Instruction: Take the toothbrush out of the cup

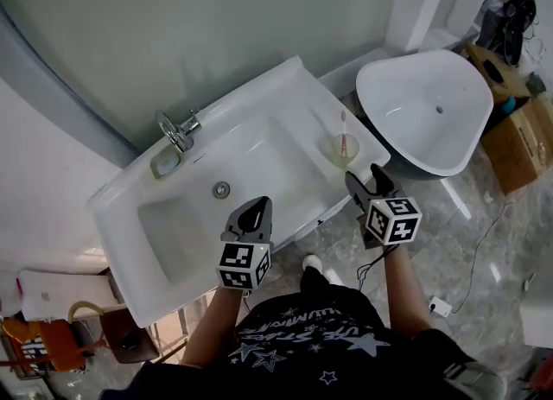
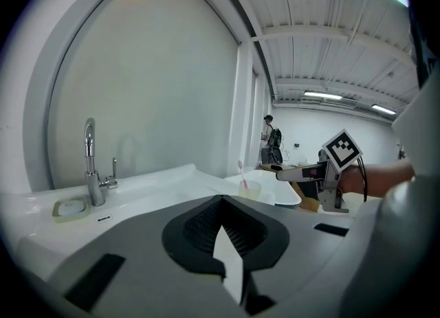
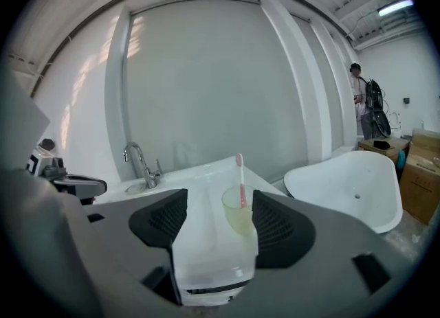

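The toothbrush [image 3: 240, 180] stood nearly upright in the cup [image 3: 238, 219], its long axis vertical and its head pointing up. It was just ahead of the right gripper [image 3: 212, 222], whose jaws were apart and empty. The left gripper [image 2: 221, 231] had its jaws together, holding nothing.
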The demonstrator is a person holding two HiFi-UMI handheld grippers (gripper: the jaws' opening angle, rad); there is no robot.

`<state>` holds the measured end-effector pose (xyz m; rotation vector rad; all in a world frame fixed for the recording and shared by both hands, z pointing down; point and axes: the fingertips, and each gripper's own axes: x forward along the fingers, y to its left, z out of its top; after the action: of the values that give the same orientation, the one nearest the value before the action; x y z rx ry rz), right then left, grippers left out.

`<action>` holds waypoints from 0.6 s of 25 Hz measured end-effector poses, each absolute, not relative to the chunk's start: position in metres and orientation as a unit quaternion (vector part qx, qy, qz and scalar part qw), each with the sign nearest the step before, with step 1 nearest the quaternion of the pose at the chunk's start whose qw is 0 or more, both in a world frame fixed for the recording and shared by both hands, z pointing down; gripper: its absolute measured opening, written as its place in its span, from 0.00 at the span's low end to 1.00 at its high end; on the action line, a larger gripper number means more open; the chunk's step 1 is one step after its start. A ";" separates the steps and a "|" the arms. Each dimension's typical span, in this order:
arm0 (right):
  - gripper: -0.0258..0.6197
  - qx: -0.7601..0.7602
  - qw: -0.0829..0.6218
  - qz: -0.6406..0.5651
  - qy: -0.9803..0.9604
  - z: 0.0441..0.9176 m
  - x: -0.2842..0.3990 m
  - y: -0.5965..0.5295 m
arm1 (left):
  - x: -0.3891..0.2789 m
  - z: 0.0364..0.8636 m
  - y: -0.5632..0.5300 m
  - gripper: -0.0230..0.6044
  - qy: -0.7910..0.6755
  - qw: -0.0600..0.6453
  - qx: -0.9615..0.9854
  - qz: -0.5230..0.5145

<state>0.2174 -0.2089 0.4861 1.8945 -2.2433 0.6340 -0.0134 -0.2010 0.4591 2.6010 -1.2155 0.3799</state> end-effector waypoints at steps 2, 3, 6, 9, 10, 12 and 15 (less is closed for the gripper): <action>0.50 0.624 0.075 0.211 -0.749 0.488 0.223 -0.227 | -0.006 0.460 -0.214 0.06 -0.420 0.123 0.890 0.131; 0.50 0.621 0.079 0.211 -0.751 0.489 0.226 -0.235 | -0.001 0.461 -0.220 0.06 -0.421 0.124 0.889 0.132; 0.50 0.613 0.091 0.214 -0.755 0.494 0.233 -0.259 | 0.011 0.464 -0.237 0.06 -0.423 0.125 0.887 0.135; 0.49 0.602 0.100 0.217 -0.761 0.498 0.238 -0.279 | 0.020 0.468 -0.250 0.06 -0.428 0.129 0.884 0.137; 0.48 0.600 0.103 0.218 -0.763 0.499 0.241 -0.286 | 0.023 0.470 -0.255 0.06 -0.430 0.130 0.883 0.138; 0.44 0.596 0.111 0.218 -0.765 0.503 0.244 -0.300 | 0.026 0.473 -0.264 0.06 -0.437 0.134 0.879 0.140; 0.42 0.582 0.132 0.222 -0.771 0.511 0.245 -0.317 | 0.028 0.476 -0.274 0.06 -0.447 0.137 0.873 0.141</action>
<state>0.2447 -0.3170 0.5106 1.6901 -2.2362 0.6440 0.0277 -0.2742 0.4762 2.5257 -1.2946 0.4093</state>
